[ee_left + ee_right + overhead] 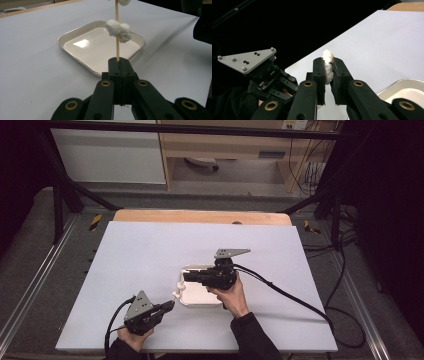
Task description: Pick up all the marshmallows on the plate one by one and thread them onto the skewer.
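Jaws of right gripper [328,75] pinching marshmallow [327,66], left gripper [120,68] clamping skewer [117,47]

Overhead, two jaw-close views (shared tray [75,33])

A white table [150,255] with a bare wooden far edge. A shallow white tray [197,296] rests directly on it, near the middle.

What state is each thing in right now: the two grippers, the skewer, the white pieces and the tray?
Left gripper: shut on the skewer.
Skewer: upright, one white puffy piece threaded on it, another at the top edge.
Right gripper: shut on a white piece, squeezing it.
Tray: flat on the table, empty and glossy.
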`<move>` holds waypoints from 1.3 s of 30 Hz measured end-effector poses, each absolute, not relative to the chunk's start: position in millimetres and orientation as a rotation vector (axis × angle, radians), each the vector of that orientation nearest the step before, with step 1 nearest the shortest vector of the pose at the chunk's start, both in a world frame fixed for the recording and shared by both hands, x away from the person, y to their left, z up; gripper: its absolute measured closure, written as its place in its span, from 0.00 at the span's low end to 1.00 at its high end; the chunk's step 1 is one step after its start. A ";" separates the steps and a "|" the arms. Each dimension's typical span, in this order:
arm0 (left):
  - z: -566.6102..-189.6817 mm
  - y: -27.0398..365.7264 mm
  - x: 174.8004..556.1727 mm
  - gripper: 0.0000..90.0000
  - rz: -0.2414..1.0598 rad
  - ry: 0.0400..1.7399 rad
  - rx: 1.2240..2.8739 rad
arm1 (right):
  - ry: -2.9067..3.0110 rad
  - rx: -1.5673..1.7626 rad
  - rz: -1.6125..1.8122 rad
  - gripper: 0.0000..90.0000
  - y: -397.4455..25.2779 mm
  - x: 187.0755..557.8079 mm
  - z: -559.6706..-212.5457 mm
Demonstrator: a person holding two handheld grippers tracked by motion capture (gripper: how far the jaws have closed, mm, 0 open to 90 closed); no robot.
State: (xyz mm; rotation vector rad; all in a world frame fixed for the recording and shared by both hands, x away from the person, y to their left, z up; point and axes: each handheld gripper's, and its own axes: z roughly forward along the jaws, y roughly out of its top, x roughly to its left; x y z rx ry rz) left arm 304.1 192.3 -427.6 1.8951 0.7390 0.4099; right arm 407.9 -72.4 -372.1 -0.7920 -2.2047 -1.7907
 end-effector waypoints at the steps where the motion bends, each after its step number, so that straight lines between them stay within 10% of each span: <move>1: -427.4 192.7 304.4 0.99 0.407 0.739 1.892 | -2.209 -0.790 -1.793 0.92 -72.3 408.0 -372.5; 14: -426.5 195.0 309.4 0.99 0.387 0.744 1.849 | -2.247 -0.795 -1.788 0.86 -66.8 406.1 -380.6; 39: -424.7 198.7 311.3 0.99 0.362 0.781 1.831 | -2.560 -0.928 -1.786 0.16 -116.1 399.5 -380.2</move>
